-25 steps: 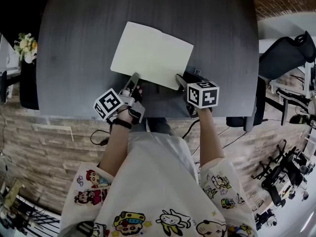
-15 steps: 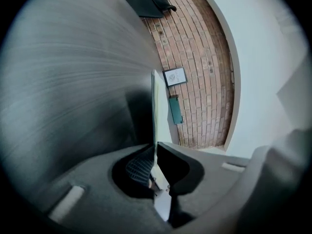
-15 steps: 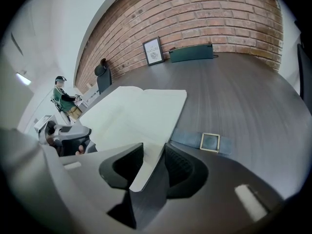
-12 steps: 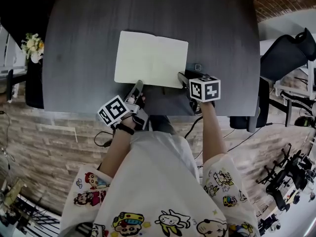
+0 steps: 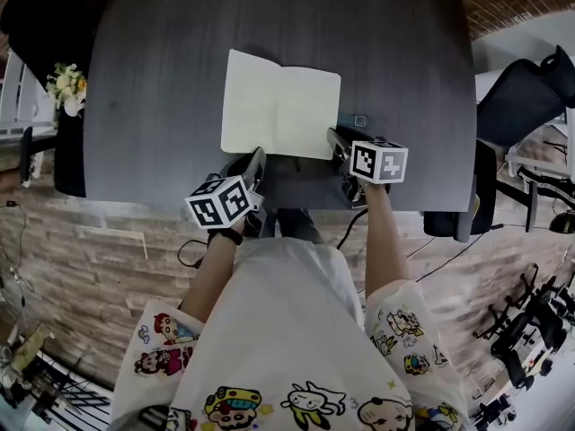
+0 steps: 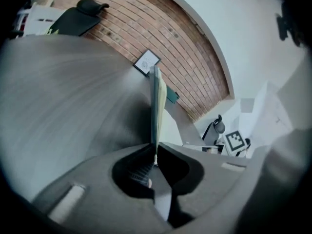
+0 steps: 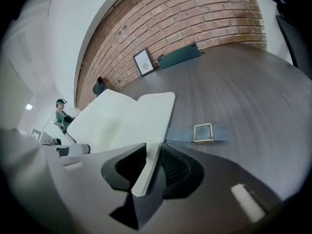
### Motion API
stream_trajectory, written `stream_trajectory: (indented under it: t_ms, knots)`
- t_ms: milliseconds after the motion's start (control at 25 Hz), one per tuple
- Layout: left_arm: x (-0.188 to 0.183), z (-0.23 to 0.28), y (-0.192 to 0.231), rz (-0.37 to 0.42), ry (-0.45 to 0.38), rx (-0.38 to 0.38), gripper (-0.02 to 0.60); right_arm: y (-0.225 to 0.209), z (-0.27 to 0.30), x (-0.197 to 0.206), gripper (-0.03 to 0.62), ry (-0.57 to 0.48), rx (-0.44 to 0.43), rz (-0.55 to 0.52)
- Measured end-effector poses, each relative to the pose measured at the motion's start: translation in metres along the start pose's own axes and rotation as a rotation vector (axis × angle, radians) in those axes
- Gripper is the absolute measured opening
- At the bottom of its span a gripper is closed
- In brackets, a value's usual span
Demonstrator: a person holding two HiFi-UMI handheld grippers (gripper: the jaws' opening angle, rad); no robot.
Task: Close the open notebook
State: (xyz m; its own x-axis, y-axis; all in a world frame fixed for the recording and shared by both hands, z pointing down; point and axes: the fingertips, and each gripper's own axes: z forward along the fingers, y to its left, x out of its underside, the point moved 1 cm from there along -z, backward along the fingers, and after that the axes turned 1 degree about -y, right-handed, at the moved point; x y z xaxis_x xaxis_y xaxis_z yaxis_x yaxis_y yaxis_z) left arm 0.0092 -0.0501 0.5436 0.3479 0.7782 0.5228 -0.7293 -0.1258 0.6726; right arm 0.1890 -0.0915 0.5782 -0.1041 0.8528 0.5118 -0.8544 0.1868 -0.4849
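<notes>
Head view looks steeply down on a dark grey tabletop (image 5: 162, 79), with a small bunch of pale flowers (image 5: 67, 86) off its left edge. My left gripper (image 5: 256, 160) reaches in from the near side to the bottom left corner of the notebook (image 5: 280, 104). In the left gripper view my jaws are pinched tight together on the notebook's thin near edge (image 6: 155, 152), and the sheet runs edge-on straight away from them. The notebook lies open with blank, pale pages, near the front edge of the tabletop and between my two hands. My right gripper (image 5: 334, 135) sits at its bottom right corner. In the right gripper view that corner lies between my jaws (image 7: 152, 155), which are closing on it, with a gap showing on the left side. Just right of the notebook a grey strap (image 7: 204, 133) with a square metal buckle lies flat on the tabletop. Beyond it a framed picture (image 7: 144, 62) leans against the brick wall (image 7: 195, 18). A black office chair (image 5: 521, 97) stands past the tabletop's right edge.
</notes>
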Motion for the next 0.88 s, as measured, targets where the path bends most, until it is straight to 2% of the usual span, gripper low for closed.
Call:
stream_trajectory:
  t_ms: [200, 400, 560, 760, 880]
  knots:
    - [0.005, 0.003, -0.005, 0.163, 0.055, -0.088, 0.015, -0.003, 0.0, 0.003, 0.101, 0.004, -0.03, 0.054]
    - [0.007, 0.006, -0.007, 0.314, 0.129, -0.147, 0.017, -0.009, -0.01, 0.007, 0.109, -0.038, -0.046, 0.124]
    - [0.007, 0.007, -0.009, 0.442, 0.171, -0.19, 0.018, -0.01, -0.017, 0.014, 0.11, -0.064, -0.049, 0.132]
    - [0.007, 0.009, -0.007, 0.559, 0.221, -0.237, 0.02, -0.012, -0.028, 0.017, 0.109, -0.124, -0.032, 0.14]
    - [0.008, 0.01, -0.006, 0.665, 0.265, -0.269, 0.023, -0.014, -0.036, 0.022, 0.109, -0.156, -0.031, 0.156]
